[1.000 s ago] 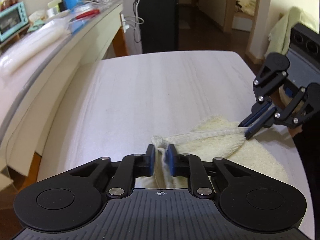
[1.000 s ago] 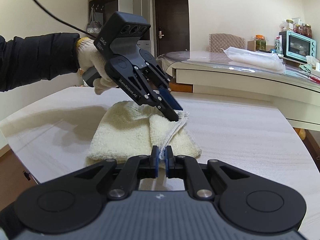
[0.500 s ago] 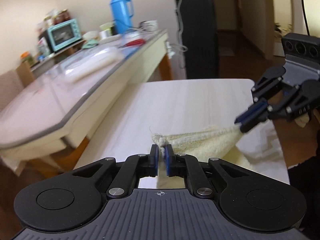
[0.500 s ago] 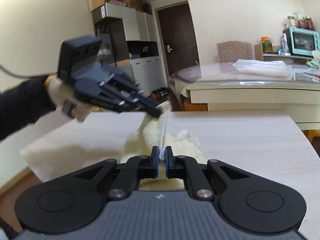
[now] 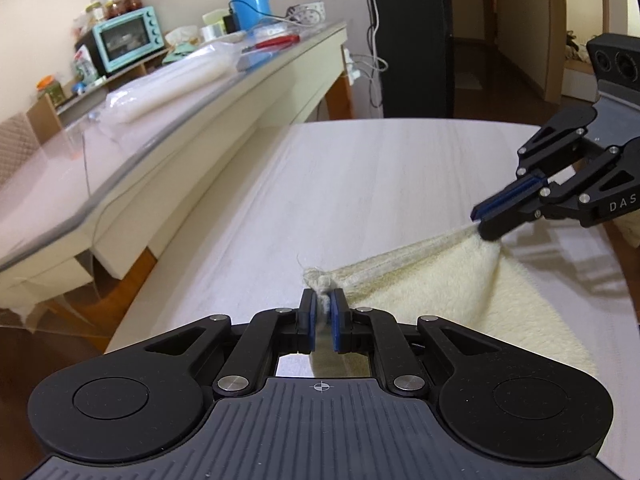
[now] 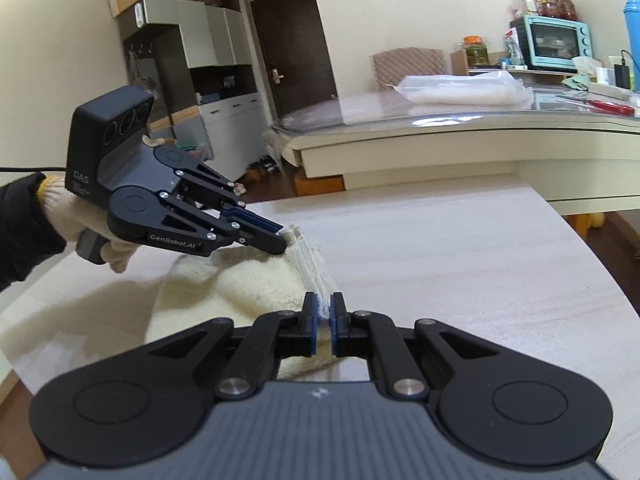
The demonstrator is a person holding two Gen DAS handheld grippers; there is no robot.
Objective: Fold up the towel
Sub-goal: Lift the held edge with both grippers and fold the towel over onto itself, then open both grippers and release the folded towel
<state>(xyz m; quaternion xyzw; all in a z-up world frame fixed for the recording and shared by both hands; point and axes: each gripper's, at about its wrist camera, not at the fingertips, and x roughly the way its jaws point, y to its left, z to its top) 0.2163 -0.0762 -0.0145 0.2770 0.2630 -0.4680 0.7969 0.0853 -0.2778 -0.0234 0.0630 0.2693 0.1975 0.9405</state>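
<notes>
The cream terry towel [image 5: 460, 292] is held up by two corners above the pale wood-grain worktop [image 5: 360, 184], its hemmed top edge stretched in a line between the two pairs of tongs. The left tongs [image 5: 323, 314] are clenched on one bunched, frayed corner, which pokes out just past the blue pads. The right tongs [image 5: 486, 222] are pinched shut on the other corner, off to the right side of the worktop and a little higher. From that taut edge the rest of the towel slopes down and back, and its lower part rests in a soft heap on the worktop beneath both tongs. From the right wrist camera, the left tongs [image 6: 282, 240] sit in a white-gloved hand [image 6: 76, 220], nipping the far corner of the towel [image 6: 256, 288], while the right tongs [image 6: 324, 318] grip the near one.
</notes>
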